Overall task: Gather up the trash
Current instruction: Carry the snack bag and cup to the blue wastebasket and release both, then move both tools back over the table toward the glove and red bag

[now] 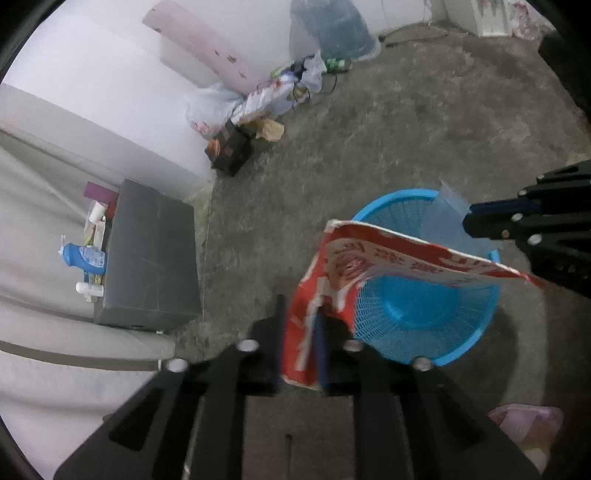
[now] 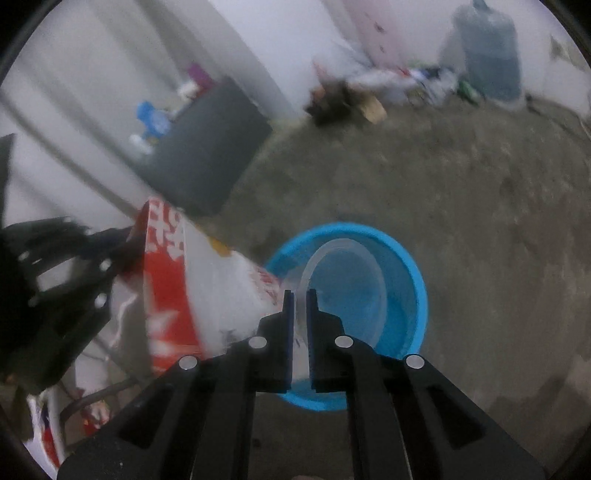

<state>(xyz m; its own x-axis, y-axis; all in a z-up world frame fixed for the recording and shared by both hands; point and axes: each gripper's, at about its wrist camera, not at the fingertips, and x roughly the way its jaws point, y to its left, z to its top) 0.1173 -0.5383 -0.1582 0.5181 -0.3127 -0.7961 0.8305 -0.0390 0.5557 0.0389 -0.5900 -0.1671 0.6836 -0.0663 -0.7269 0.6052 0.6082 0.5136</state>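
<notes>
A blue mesh basket point(image 1: 424, 314) stands on the concrete floor under both grippers. A red-and-white wrapper point(image 1: 369, 254) lies between the fingers of my left gripper point(image 1: 301, 306), whose jaws stand apart. The wrapper's free end hangs over the basket's mouth. My right gripper point(image 1: 467, 218) reaches in from the right with a clear plastic cup point(image 1: 447, 210) at its tips. In the right wrist view, the cup point(image 2: 343, 288) hangs inside the basket's rim point(image 2: 413, 280). Its thin wall sits in the narrow gap of my right gripper point(image 2: 300, 293). To the left are the wrapper point(image 2: 166, 288) and the left gripper point(image 2: 122, 247).
A dark grey box point(image 1: 151, 254) stands left of the basket, with bottles point(image 1: 81, 258) behind it. Bags and cartons point(image 1: 251, 110) lie heaped along the white wall, beside a large water jug point(image 1: 336, 29). A pink bag point(image 1: 524, 424) lies on the floor near the right.
</notes>
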